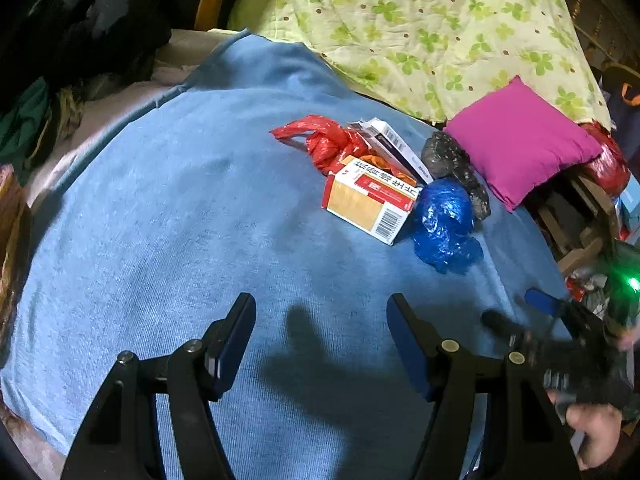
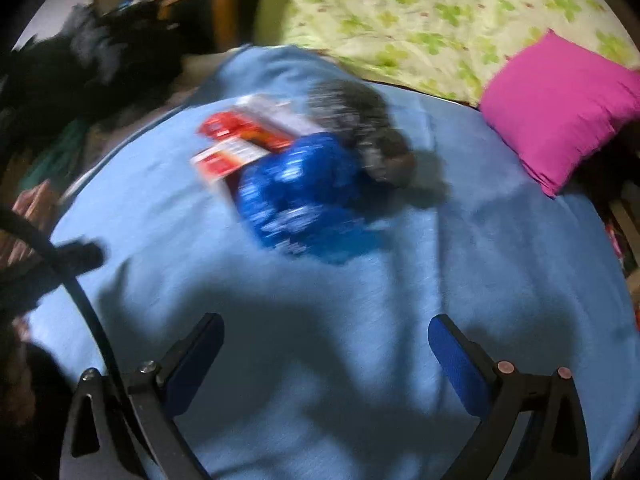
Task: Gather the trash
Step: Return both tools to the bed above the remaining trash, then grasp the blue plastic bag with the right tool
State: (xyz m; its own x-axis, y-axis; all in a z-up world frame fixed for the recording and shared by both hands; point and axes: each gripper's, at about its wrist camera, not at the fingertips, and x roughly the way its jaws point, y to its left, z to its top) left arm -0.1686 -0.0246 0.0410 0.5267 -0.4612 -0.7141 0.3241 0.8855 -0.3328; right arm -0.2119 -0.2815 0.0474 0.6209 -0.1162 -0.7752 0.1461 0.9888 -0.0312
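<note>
Left gripper point(image 1: 321, 312) is spread and empty above the blue blanket point(image 1: 160, 240). Right gripper point(image 2: 326, 330) is likewise spread, with nothing between its fingers; its view is blurred. The trash lies in one heap further up the blanket: a blue bag point(image 1: 444, 220) nearest, touching a red-and-white box point(image 1: 370, 202), then a red bag point(image 1: 328, 142), a white carton point(image 1: 396, 148) and a black bag point(image 1: 456, 164). Beyond sit a pink cushion point(image 1: 520, 140) and a green floral quilt point(image 1: 420, 20).
</note>
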